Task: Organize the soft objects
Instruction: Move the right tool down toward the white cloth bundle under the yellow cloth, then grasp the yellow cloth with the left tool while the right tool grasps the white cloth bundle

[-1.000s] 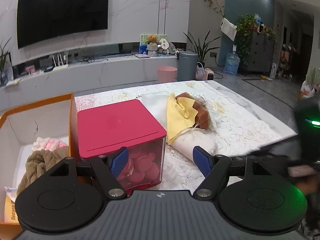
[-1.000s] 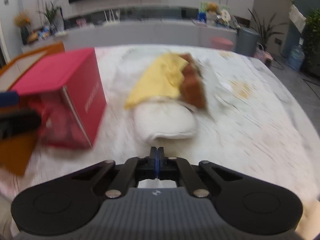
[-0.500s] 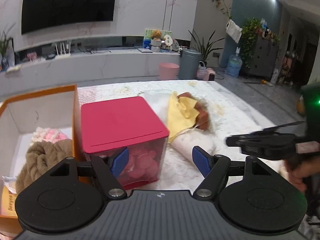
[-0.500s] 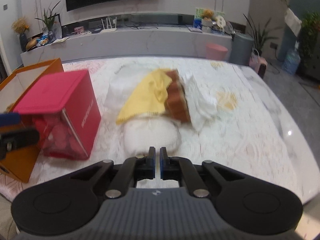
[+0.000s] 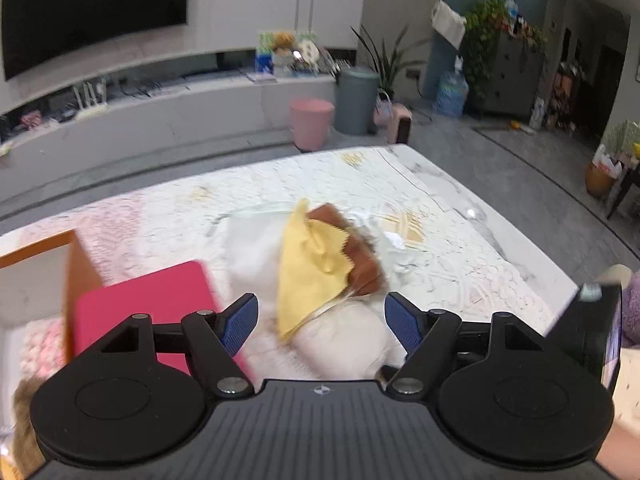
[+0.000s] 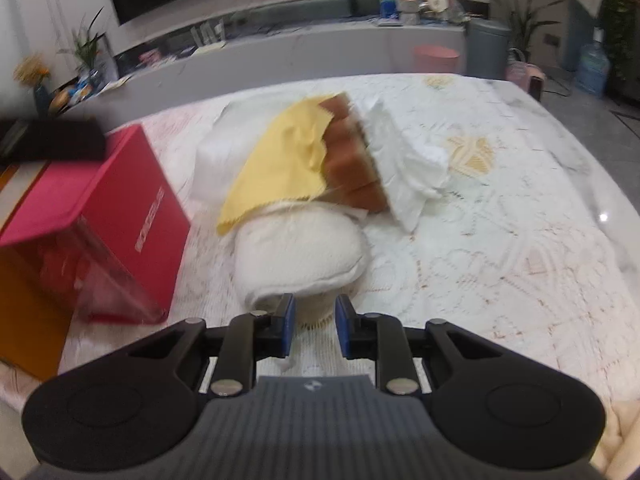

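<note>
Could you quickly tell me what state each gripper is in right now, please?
Left gripper: open wide, holding nothing, above the pile of cloths.
Right gripper: partly open, empty, its fingers at the near edge of the cream cloth bundle.

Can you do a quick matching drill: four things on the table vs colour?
Things:
1. box lid
2. top cloth
3. ribbed cloth
4. round pouch

Colours:
A. brown
B. cream
C. red
D. yellow

Pairs: 1-C, 2-D, 3-A, 4-B
</note>
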A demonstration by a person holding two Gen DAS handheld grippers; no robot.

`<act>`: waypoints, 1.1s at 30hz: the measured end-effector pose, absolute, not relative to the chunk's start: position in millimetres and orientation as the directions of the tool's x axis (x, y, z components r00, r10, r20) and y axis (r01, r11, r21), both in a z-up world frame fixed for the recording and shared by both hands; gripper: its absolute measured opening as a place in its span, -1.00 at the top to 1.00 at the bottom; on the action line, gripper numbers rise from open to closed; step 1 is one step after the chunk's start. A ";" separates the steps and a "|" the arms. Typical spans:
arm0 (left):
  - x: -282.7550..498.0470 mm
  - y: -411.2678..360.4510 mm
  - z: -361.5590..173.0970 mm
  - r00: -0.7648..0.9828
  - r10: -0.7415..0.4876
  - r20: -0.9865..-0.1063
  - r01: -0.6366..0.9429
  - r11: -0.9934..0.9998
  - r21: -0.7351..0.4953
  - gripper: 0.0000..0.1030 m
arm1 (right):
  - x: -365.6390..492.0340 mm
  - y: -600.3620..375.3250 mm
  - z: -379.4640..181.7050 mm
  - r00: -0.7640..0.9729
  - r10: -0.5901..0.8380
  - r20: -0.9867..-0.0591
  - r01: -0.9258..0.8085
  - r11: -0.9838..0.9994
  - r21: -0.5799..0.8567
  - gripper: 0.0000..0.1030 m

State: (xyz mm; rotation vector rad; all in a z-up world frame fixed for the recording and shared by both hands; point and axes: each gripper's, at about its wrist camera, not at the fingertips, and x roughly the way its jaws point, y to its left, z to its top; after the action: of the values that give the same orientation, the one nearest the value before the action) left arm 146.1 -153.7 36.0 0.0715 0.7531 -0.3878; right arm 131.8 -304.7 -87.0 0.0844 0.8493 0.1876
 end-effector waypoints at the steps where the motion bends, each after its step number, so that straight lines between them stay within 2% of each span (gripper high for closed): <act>1: 154.5 -161.0 35.3 0.648 -0.321 -0.690 0.379 0.922 -0.073 -0.65 | 132.6 -305.6 -87.5 0.649 0.190 -0.736 -0.122 0.982 0.146 0.58; 4: 182.1 -177.8 26.8 0.606 -0.320 -0.728 0.413 0.909 -0.056 -0.65 | 134.6 -312.4 -89.0 0.643 0.192 -0.741 -0.076 0.979 0.188 0.58; 9: 235.4 -195.3 -0.7 0.513 -0.224 -0.829 0.380 0.925 -0.015 -0.64 | 139.7 -317.1 -88.4 0.637 0.211 -0.741 -0.072 0.974 0.215 0.58; 12: 253.2 -195.5 -13.7 0.495 -0.170 -0.852 0.359 0.933 0.023 -0.64 | 142.8 -315.6 -87.7 0.641 0.223 -0.734 -0.090 0.972 0.216 0.58; 15: 263.5 -195.3 -21.3 0.481 -0.178 -0.859 0.367 0.930 0.012 -0.63 | 146.9 -316.8 -87.0 0.650 0.231 -0.724 -0.092 0.970 0.227 0.58; 19: 269.9 -197.3 -32.0 0.412 -0.222 -0.884 0.375 0.925 -0.057 -0.38 | 152.7 -321.6 -90.2 0.652 0.234 -0.721 -0.071 0.966 0.249 0.58; 21: 270.8 -197.5 -36.5 0.379 -0.259 -0.889 0.388 0.916 -0.102 -0.05 | 154.0 -325.3 -92.9 0.650 0.230 -0.724 -0.057 0.965 0.255 0.58; 23: 272.6 -198.8 -40.7 0.348 -0.272 -0.897 0.395 0.911 -0.123 0.20 | 154.0 -328.3 -94.7 0.646 0.226 -0.730 -0.043 0.965 0.260 0.58; 25: 273.9 -199.6 -42.4 0.358 -0.255 -0.899 0.399 0.912 -0.100 0.29 | 153.9 -330.8 -96.2 0.643 0.219 -0.734 -0.030 0.965 0.262 0.58; 28: 273.8 -197.9 -36.8 0.432 -0.213 -0.876 0.409 0.912 -0.019 0.26 | 154.5 -332.3 -97.5 0.641 0.216 -0.737 -0.024 0.965 0.263 0.58; 29: 272.5 -195.7 -32.9 0.462 -0.206 -0.863 0.407 0.913 0.000 0.00 | 154.4 -332.2 -97.4 0.640 0.216 -0.737 -0.024 0.965 0.262 0.58; 30: 271.5 -193.5 -28.7 0.485 -0.201 -0.851 0.408 0.913 0.017 -0.38 | 154.1 -331.6 -97.1 0.640 0.217 -0.737 -0.027 0.965 0.261 0.58; 31: 272.5 -191.3 -24.5 0.503 -0.201 -0.841 0.407 0.913 0.025 -0.48 | 154.1 -330.7 -96.7 0.639 0.219 -0.737 -0.032 0.965 0.259 0.58; 33: 275.5 -185.9 -21.0 0.514 -0.202 -0.834 0.394 0.919 0.020 -0.47 | 154.7 -328.9 -96.8 0.636 0.223 -0.739 -0.038 0.965 0.259 0.58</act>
State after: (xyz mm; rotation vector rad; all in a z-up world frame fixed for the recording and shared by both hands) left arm 275.5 -185.9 -21.0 0.2177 0.9679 -0.3616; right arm 154.7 -328.9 -96.8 0.2283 0.8709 0.1504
